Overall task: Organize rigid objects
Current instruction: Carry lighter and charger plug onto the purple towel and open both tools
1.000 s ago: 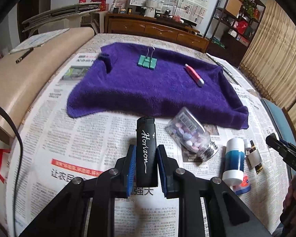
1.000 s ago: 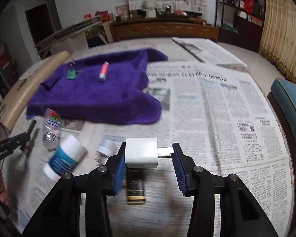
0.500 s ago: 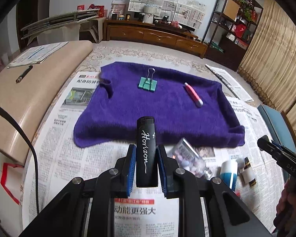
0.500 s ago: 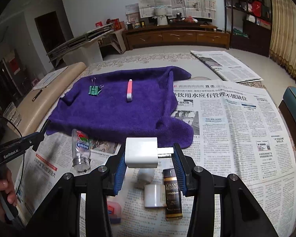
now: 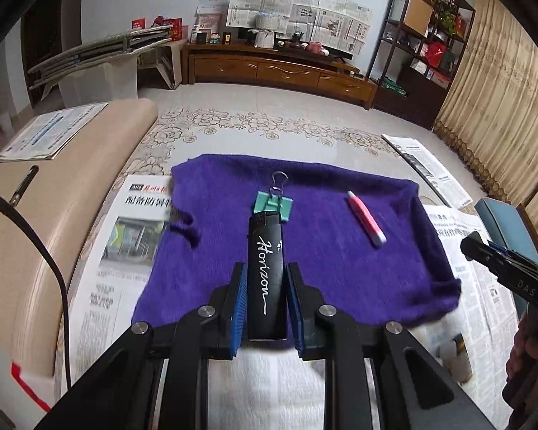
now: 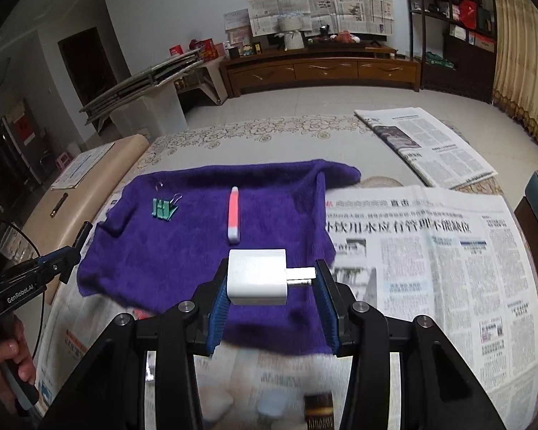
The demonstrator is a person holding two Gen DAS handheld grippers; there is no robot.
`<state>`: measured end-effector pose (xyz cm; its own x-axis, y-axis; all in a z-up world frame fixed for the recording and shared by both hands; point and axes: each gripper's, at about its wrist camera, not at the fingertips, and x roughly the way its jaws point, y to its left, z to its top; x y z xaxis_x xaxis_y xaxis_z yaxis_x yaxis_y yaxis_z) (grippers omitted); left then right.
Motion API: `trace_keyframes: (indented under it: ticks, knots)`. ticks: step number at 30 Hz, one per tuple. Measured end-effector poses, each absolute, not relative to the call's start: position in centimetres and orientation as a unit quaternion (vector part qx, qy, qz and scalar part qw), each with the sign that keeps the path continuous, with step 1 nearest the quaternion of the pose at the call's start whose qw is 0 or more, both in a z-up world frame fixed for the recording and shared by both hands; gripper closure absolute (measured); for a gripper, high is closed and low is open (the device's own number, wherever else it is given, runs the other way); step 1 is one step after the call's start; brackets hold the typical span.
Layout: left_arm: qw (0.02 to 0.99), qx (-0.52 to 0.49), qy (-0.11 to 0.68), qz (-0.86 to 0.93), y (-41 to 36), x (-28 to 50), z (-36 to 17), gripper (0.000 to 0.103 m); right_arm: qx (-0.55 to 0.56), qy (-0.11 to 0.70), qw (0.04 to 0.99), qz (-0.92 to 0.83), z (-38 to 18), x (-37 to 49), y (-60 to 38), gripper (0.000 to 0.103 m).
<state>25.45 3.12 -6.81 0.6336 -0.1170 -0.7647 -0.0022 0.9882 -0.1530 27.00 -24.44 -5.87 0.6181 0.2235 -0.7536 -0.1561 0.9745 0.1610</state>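
Observation:
My left gripper is shut on a black lighter marked "Horizon", held above the near edge of the purple towel. My right gripper is shut on a white charger plug, prongs pointing right, above the towel's near edge. On the towel lie a green binder clip and a pink-and-white pen-like stick; both also show in the right wrist view, the clip and the stick.
Newspaper covers the table around the towel. Small bottles lie blurred near the front edge, one white one at the right. A beige cushioned bench runs along the left. A teal chair stands at the right.
Both grippers have risen and moved forward from over the bottles on the newspaper to over the towel's near edge, each still holding its object.

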Motion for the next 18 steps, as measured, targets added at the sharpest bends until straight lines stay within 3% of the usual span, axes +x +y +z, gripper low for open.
trace_keyframes:
  ticks: [18]
  knots:
    - [0.880,-0.056,0.471,-0.019,4.7,33.9,-12.5,0.082,-0.002,0.477,0.874,0.091,-11.1,38.5,-22.1,0.059]
